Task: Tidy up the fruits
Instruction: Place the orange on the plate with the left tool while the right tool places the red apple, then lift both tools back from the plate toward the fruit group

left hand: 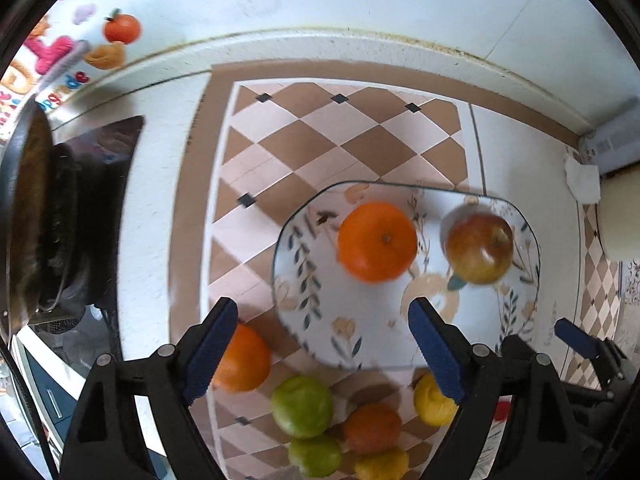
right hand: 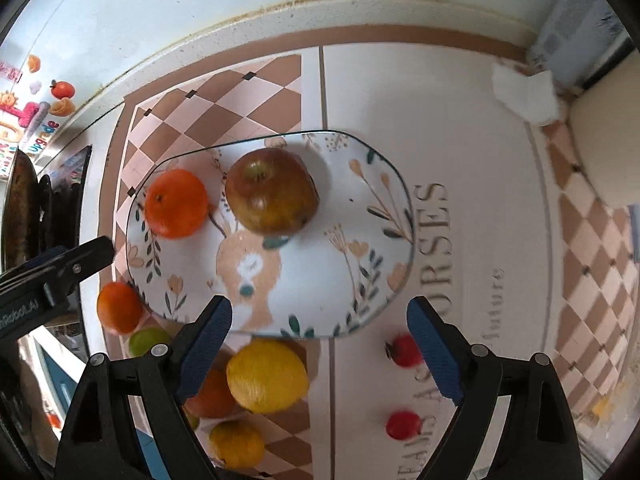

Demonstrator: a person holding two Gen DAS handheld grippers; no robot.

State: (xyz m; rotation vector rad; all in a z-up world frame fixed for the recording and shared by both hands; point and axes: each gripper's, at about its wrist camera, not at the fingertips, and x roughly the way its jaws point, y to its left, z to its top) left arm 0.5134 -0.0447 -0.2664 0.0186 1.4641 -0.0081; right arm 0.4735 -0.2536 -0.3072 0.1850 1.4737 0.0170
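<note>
On the plate: an orange (left hand: 377, 241) on the left and a reddish-brown apple (left hand: 479, 248) on the right, apart from each other, both toward the far side of the floral plate (right hand: 372, 280).
Plate: rests on the bench (right hand: 400, 92), over a mat of brown and cream diamonds (left hand: 320, 136).
Loose fruit: near the plate's near edge lie another orange (left hand: 244, 358), two green fruits (left hand: 303, 406), a darker orange fruit (left hand: 372, 428) and two lemons (right hand: 267, 376); two small red fruits (right hand: 404, 425) lie to the right.
Left gripper (left hand: 324, 356): fingers spread wide, nothing between them, above the plate's near left edge.
Right gripper (right hand: 320, 354): fingers spread wide, empty, over the plate's near edge.
Far left: a dark pan (left hand: 24, 216) on a stove.
</note>
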